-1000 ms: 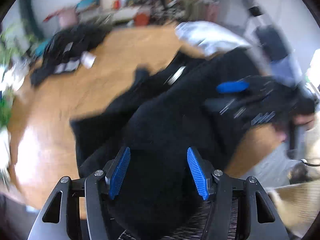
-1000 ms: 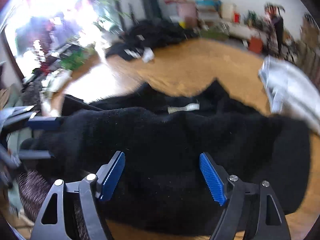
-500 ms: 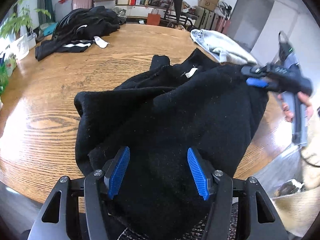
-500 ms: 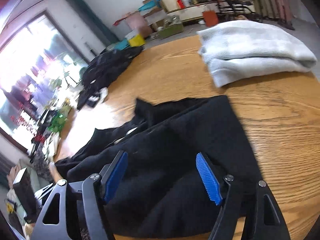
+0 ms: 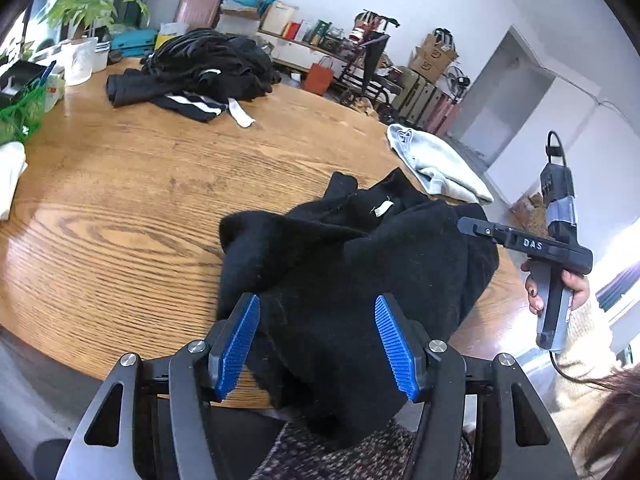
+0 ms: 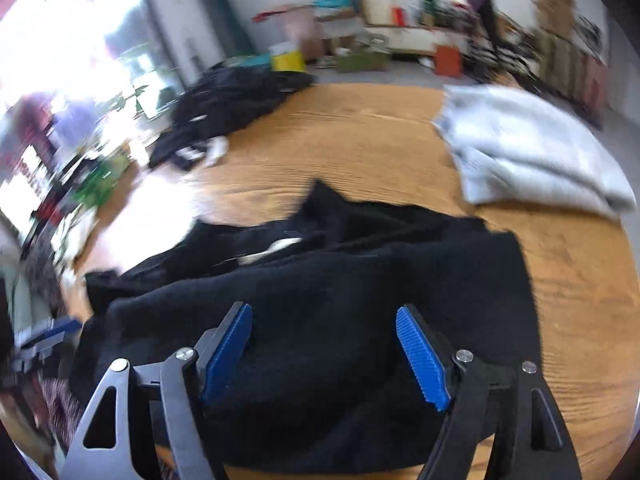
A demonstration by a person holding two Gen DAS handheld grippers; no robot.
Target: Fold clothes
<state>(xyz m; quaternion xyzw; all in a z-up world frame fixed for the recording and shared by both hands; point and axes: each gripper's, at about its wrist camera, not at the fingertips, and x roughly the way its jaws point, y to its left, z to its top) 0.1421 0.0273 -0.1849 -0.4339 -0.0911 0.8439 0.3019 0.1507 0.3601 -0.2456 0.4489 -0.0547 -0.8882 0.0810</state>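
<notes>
A black fleece garment point(image 5: 360, 272) lies bunched on the round wooden table point(image 5: 140, 200), its white neck label point(image 5: 382, 208) facing up and its near part hanging over the table's front edge. My left gripper point(image 5: 316, 336) hovers above that near part, open, its blue pads clear of the cloth. The right gripper point(image 5: 466, 225), held by a hand point(image 5: 560, 288), floats just off the garment's right side. In the blurred right wrist view, the right gripper point(image 6: 324, 344) hangs over the black garment point(image 6: 320, 280); its jaws are opening and nothing is pinched.
A folded pale grey garment point(image 5: 440, 168) lies at the table's far right, also seen in the right wrist view point(image 6: 528, 152). A heap of dark clothes point(image 5: 208, 64) sits at the far left. Pots and a plant point(image 5: 92, 0) crowd the left rim. Bare wood lies between.
The right gripper has lifted off the garment's right edge and drawn away to the right. The left gripper has pulled back toward the table's front edge. The garment has settled into a bunch.
</notes>
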